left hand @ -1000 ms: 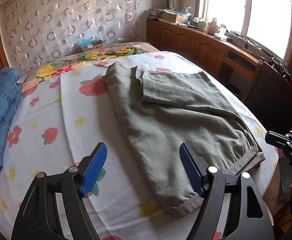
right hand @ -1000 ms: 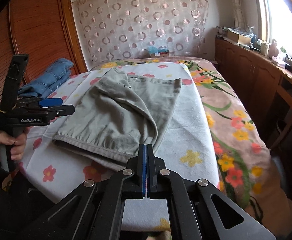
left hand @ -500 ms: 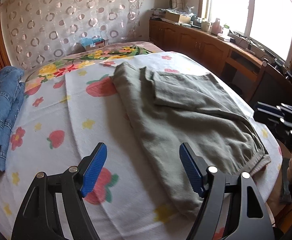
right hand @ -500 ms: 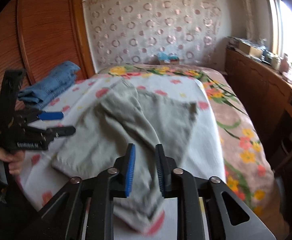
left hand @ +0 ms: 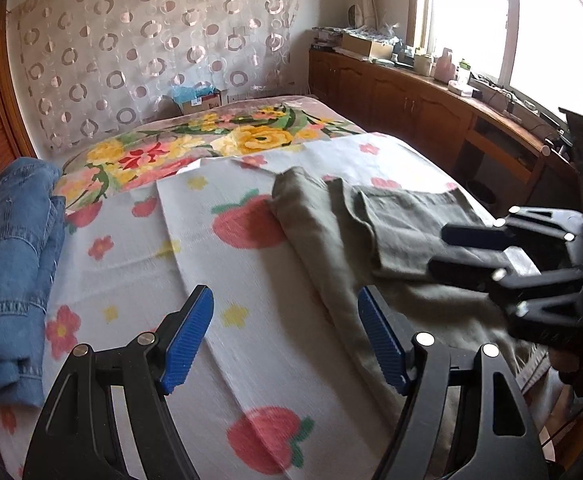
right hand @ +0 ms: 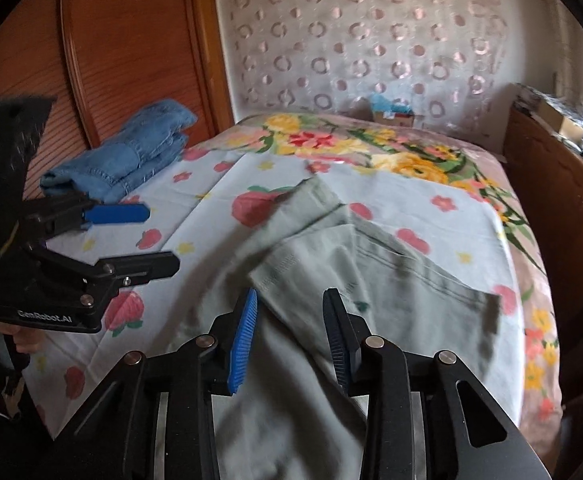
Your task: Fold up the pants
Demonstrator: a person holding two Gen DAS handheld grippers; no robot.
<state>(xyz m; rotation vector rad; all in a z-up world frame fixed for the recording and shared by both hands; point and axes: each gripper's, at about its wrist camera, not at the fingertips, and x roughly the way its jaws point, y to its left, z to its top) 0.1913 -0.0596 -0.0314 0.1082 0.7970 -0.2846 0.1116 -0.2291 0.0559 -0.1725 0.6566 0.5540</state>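
Pants (right hand: 311, 280) of soft olive cloth, seemingly folded; both tools' ribbed jaws gape, right just widening

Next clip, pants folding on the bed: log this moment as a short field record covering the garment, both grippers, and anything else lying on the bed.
garment: olive pants, partly folded, lying on the strawberry-print sheet
left gripper: open, nothing between the pads, over bare sheet beside the pants
right gripper: jaws have just been opening, apart now, above the pants, pads not pressing the cloth
other items: blue denim garment bunched at the bed's far left edge
surface: bed with floral bedspread under the sheet
fold state: not finished
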